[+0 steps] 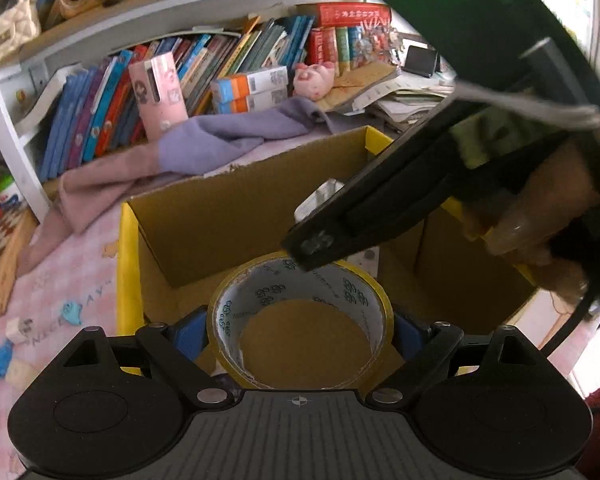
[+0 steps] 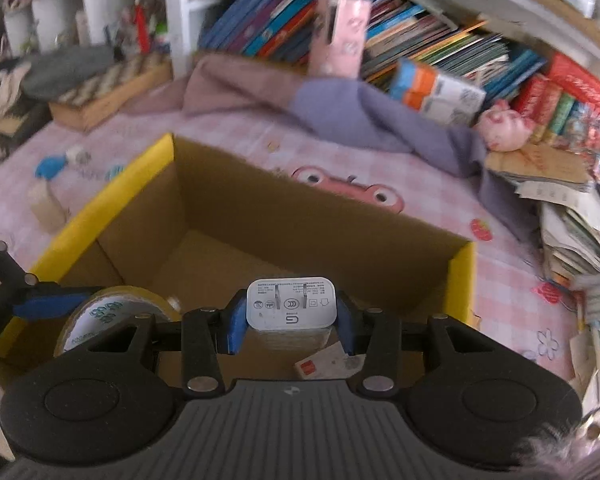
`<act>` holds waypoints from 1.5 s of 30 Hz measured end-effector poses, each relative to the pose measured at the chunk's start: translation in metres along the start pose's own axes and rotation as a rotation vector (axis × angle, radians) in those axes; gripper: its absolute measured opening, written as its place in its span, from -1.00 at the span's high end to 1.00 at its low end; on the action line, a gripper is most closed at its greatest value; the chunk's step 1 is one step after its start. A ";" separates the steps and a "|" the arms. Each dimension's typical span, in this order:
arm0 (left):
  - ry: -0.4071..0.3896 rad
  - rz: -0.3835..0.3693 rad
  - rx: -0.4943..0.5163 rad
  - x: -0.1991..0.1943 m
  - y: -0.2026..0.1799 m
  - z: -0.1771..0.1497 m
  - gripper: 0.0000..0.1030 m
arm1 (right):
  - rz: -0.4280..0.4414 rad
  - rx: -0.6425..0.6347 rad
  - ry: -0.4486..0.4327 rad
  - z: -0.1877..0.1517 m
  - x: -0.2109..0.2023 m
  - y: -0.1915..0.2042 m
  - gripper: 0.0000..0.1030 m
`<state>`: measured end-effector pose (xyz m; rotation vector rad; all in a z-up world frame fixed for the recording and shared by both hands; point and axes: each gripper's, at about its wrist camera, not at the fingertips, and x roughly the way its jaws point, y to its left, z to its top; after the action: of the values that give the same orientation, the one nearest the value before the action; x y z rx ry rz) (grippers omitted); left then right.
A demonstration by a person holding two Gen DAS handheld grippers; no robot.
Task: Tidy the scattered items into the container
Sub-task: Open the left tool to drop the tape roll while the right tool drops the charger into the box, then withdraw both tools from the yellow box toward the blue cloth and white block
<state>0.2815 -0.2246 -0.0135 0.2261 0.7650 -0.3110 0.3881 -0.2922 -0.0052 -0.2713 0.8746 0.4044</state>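
An open cardboard box (image 1: 204,224) with yellow outer sides sits on the pink tablecloth; it also shows in the right wrist view (image 2: 300,216). My left gripper (image 1: 300,332) is shut on a roll of yellowish tape (image 1: 300,300) and holds it over the box opening; the roll also shows in the right wrist view (image 2: 112,312). My right gripper (image 2: 290,316) is shut on a white plug adapter (image 2: 290,306), over the box's near side. The right gripper's body crosses the left wrist view (image 1: 380,208) above the tape. A small card (image 2: 324,362) lies on the box floor.
Small blue and white items (image 1: 8,354) lie on the cloth left of the box, also in the right wrist view (image 2: 56,164). A purple-pink cloth (image 2: 360,116), a pink plush pig (image 2: 504,124), book rows and paper stacks (image 2: 572,232) stand behind and right.
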 end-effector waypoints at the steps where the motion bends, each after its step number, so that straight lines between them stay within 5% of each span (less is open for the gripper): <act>1: 0.006 0.003 -0.008 0.001 0.001 -0.001 -0.78 | 0.002 -0.009 0.010 0.001 0.004 0.001 0.20; 13: 0.035 0.011 -0.083 0.002 0.011 -0.006 -0.80 | 0.028 -0.007 0.077 0.005 0.029 0.003 0.19; 26: -0.120 0.084 -0.061 -0.037 0.012 -0.002 -0.94 | 0.002 0.093 -0.098 0.010 -0.024 -0.007 -0.26; 45: -0.314 0.111 -0.045 -0.129 0.031 -0.038 -1.00 | -0.149 0.156 -0.354 -0.039 -0.135 0.039 -0.48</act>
<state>0.1806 -0.1591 0.0543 0.1714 0.4471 -0.2172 0.2666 -0.3043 0.0745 -0.1141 0.5305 0.2335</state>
